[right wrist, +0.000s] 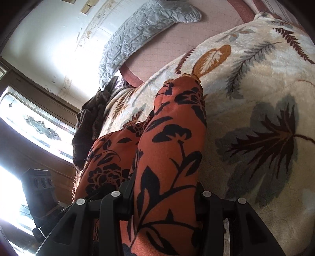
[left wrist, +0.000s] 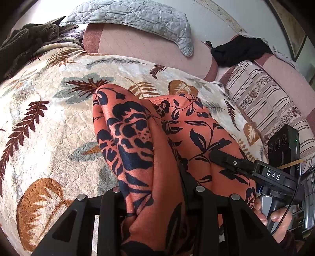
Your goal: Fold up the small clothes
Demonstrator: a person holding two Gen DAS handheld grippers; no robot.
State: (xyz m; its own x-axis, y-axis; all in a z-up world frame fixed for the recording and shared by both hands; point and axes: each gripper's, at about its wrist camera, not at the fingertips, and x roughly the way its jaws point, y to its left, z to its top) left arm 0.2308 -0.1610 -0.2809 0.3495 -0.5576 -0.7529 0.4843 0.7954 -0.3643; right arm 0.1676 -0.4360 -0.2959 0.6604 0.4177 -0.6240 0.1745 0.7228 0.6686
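Left wrist view: we hold the garment (left wrist: 157, 141) bunched in both tools, the left tool (left wrist: 157, 198) and right tool (right wrist: 163, 197) each clamped on an end, lifting it over the blanket (left wrist: 49, 128), apparently to fold it evenly.

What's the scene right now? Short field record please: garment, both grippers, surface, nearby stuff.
garment: orange floral cloth, bunched in folds, held at two spots
left gripper: shut on the cloth
right gripper: shut on the cloth
surface: cream leaf-print blanket
nearby: grey quilted pad, black garment, dark brown towel, striped cushion
fold status: not yet flat
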